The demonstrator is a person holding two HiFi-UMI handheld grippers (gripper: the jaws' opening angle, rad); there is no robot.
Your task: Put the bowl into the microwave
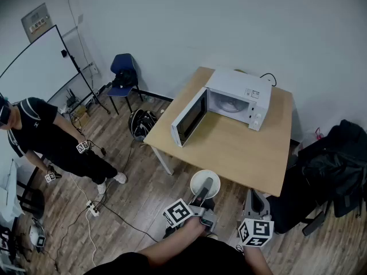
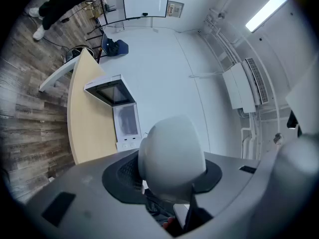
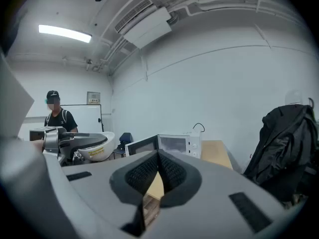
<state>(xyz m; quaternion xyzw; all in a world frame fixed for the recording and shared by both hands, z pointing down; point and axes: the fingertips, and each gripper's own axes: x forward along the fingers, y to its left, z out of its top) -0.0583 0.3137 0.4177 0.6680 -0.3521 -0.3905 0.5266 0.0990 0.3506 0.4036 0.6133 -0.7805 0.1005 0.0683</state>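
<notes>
A white bowl [image 1: 203,182] hangs in the air just off the near edge of the wooden table [image 1: 229,150]. My left gripper [image 1: 207,187] is shut on its rim, one jaw inside and one outside. In the left gripper view the bowl [image 2: 172,153] fills the middle, bottom towards the camera. The white microwave [image 1: 238,99] stands at the table's far side with its door [image 1: 189,117] swung wide open to the left. It also shows as the microwave [image 2: 119,111] and the microwave [image 3: 172,144]. My right gripper [image 1: 256,204] is beside the left, jaws shut on nothing [image 3: 158,158].
A person [image 1: 51,139] stands at the left holding two more grippers. A blue chair [image 1: 123,73] and a black backpack [image 1: 140,122] are beyond the table's left end. A dark bag [image 1: 332,165] sits at the right. Cables [image 1: 92,208] lie on the floor.
</notes>
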